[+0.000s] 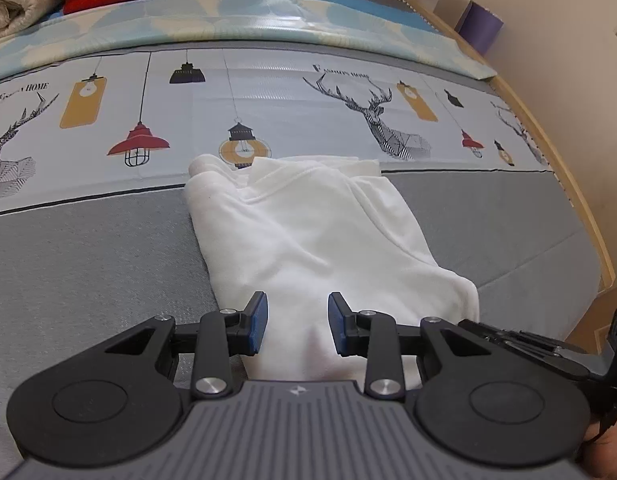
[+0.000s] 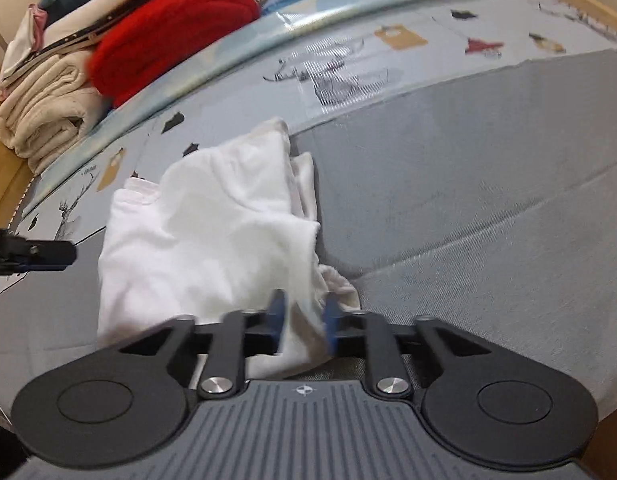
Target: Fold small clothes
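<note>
I take the white garment as my landmark: it lies partly folded on the grey mattress, its far end reaching onto the lamp-and-deer printed sheet.

To the garment's left and far behind it, a cream blanket and a red one are stacked by the bed's head, well apart from the work, so I judge them out of play.

At the garment's near edge my left gripper sits with its blue pads spread wide and white cloth showing in the gap between them. Nothing is pinched; I read this as hovering over the hem, ready to take or press it.

At the garment's near right corner, my right gripper has its pads closer together with a fold of cloth between them. The view is motion-blurred, so I cannot tell whether they truly clamp it or only straddle it. A loose ruffled edge sticks out just right of that corner, which I judge is why this gripper is here: to tidy that side before the next fold.
</note>
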Demonstrator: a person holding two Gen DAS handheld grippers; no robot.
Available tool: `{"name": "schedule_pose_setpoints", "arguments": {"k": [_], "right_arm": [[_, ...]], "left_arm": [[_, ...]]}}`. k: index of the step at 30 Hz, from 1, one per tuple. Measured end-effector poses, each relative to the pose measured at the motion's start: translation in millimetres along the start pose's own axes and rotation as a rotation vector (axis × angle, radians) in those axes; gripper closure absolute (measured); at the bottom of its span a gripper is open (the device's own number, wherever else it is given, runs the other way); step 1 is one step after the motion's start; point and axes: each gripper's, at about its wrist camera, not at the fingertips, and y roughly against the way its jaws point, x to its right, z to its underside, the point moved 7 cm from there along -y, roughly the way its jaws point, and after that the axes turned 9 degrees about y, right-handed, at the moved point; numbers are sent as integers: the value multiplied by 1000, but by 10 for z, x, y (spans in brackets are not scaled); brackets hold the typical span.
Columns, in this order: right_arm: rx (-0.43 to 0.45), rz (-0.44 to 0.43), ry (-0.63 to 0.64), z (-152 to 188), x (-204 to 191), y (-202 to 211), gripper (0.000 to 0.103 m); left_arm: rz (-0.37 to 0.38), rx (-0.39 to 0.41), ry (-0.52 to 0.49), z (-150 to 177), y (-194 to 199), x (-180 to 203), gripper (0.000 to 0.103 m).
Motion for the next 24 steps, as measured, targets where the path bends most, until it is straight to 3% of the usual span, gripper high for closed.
{"name": "schedule_pose_setpoints", "arguments": {"k": [7,9,11,13,19,24], "right_arm": [[170,30,87,-184,-187,447,100],[104,93,80,-117,-79,347,100],[-22,139,48,22,60,141,99],[-51,202,41,71,130,109,98],[89,273,56,-252,199,477,98],[202,196,61,-787,186,807,95]], "left_arm": [[6,5,-18,-5,45,-9,67],[-1,3,-37,5,31,14,67],[2,2,-43,17,32,28,67],[6,1,-47,31,41,33,67],[6,20,-41,-4,99,-34,67],[-3,23,-38,-27,114,-70,67]]}}
